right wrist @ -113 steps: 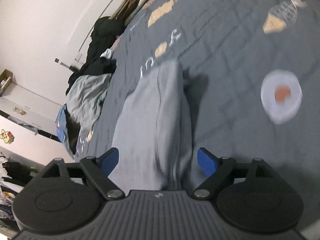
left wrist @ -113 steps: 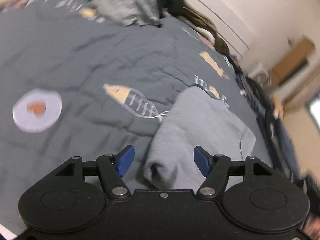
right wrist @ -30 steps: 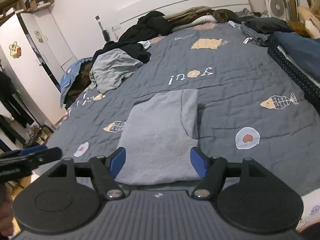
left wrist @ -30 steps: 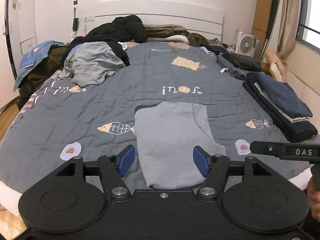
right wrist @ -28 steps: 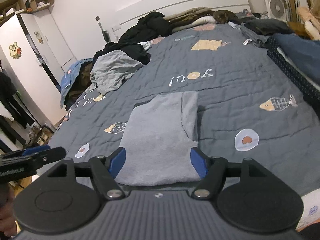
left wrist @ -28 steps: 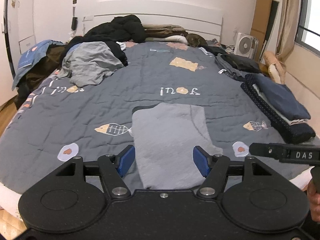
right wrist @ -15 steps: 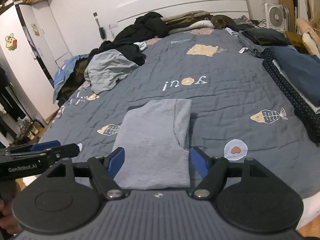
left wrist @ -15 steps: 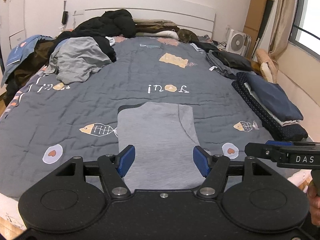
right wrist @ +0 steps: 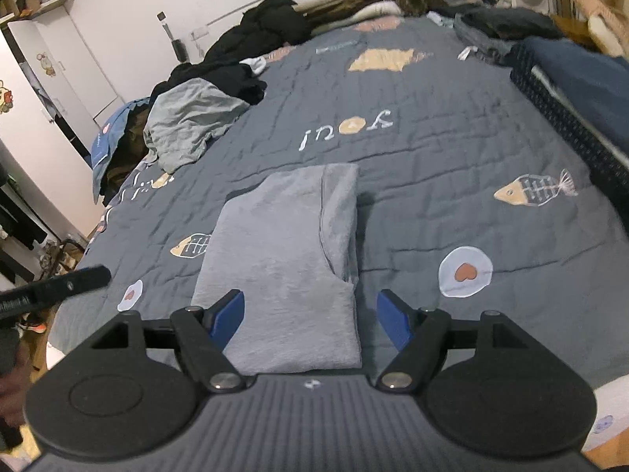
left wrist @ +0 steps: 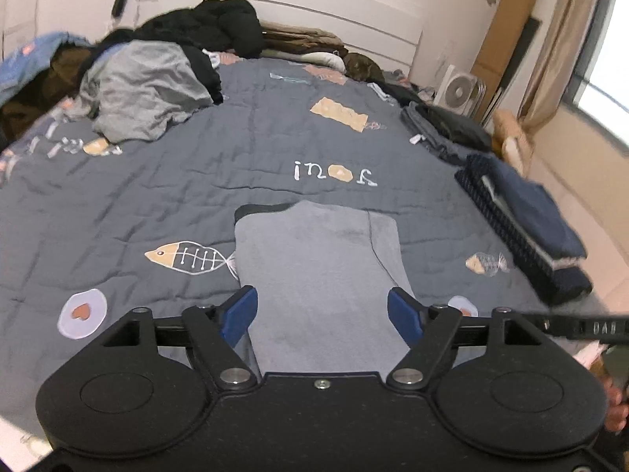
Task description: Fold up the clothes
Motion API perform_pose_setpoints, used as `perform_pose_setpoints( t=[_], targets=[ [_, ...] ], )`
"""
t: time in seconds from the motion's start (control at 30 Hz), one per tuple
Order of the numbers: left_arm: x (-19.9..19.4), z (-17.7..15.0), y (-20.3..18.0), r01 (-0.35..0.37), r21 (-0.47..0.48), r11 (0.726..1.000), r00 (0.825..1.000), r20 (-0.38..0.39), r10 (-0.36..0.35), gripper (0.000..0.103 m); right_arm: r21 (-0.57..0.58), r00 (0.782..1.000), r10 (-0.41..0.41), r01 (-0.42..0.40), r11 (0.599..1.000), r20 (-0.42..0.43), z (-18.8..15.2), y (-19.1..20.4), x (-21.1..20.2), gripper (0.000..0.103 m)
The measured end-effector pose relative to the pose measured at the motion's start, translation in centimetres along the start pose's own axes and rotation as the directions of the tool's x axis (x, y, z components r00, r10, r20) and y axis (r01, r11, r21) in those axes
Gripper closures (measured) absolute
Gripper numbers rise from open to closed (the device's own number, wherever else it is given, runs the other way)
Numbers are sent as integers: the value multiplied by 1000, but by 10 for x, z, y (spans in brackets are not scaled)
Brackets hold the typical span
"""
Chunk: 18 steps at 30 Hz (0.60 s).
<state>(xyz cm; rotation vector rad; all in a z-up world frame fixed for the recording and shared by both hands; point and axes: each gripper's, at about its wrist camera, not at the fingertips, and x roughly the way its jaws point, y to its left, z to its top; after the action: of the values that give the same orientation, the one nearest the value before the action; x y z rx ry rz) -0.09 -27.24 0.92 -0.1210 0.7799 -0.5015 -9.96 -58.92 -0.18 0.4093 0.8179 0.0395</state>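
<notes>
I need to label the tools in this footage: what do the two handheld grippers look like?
Both are black plastic with two round discs at the base, angled linkage arms with silver pivot screws, and blue finger pads. The left gripper has a smooth black body; the right gripper has a ribbed grey one. The right's side bar carries white lettering, blurred here.

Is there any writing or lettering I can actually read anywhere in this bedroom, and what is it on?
"you!", upside down as seen from here, with a heart egg as the "o": stitched on the grey quilt.
More stitched lettering near the quilt's left edge: too blurred to read.
White print on the right hand-held gripper in the left wrist view: roughly "DAS", too blurred to be sure.
White print on the left hand-held gripper in the right wrist view: unreadable.
</notes>
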Motion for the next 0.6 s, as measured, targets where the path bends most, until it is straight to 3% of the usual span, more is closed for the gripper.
perform_pose_setpoints(
  t=[0.1, 0.23, 0.3, 0.43, 0.5, 0.6],
  targets=[
    [21, 11, 37, 46, -55, 997, 999, -18, -47, 31, 27, 1000, 15, -14, 1000, -16, 0, -10, 15, 29],
    [58, 20, 78, 50, -104, 993, 997, -55, -56, 31, 64, 999, 25, -22, 998, -34, 1, -23, 34, 29],
    [80, 25, 99, 95, -147, 985, 991, -84, -108, 31, 70, 999, 34, -32, 997, -37, 1, -28, 41, 29],
    [119, 29, 128, 218, -255, 942, 964, -95, -248, 31, 89, 998, 45, -40, 995, -50, 2, -40, 54, 29],
    [138, 28, 140, 280, -307, 909, 941, -97, -323, 31, 103, 997, 51, -45, 994, -54, 2, -46, 59, 29],
    [169, 29, 148, 313, -332, 890, 915, -145, -377, 31, 116, 996, 67, -60, 991, -63, 0, -54, 65, 29]
  ],
)
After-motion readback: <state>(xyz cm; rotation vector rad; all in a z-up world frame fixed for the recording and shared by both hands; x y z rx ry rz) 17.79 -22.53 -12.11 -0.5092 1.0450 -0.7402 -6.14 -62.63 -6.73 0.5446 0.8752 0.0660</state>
